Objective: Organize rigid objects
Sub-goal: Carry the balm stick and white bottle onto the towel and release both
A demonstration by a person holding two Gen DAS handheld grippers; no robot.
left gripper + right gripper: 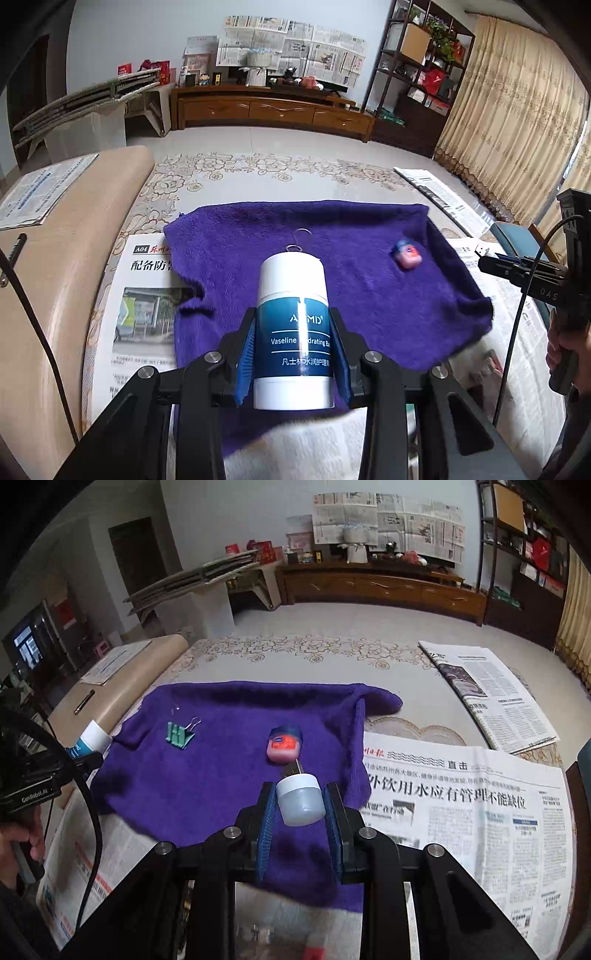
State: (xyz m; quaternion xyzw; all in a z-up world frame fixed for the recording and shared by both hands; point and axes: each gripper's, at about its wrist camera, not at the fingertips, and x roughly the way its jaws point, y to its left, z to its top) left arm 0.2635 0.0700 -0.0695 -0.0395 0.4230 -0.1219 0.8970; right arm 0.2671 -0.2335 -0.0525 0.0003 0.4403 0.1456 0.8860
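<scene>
Your left gripper point(291, 354) pinches the bottle point(292, 332) and your right gripper point(300, 812) pinches the jar point(300, 801), both above the towel point(221, 775). You seem mid-carry; next, set each down beside the tin point(283, 745) and clip point(179, 734), I think.

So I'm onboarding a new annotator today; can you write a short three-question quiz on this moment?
1. True or false: the left gripper is shut on the Vaseline bottle.
2. What does the right gripper hold? A) binder clip B) small white-capped jar C) pink tin
3. Fill in: the green binder clip and the pink tin lie on the purple ____.

Key: 1 true; 2 B, the jar; 3 towel.
</scene>
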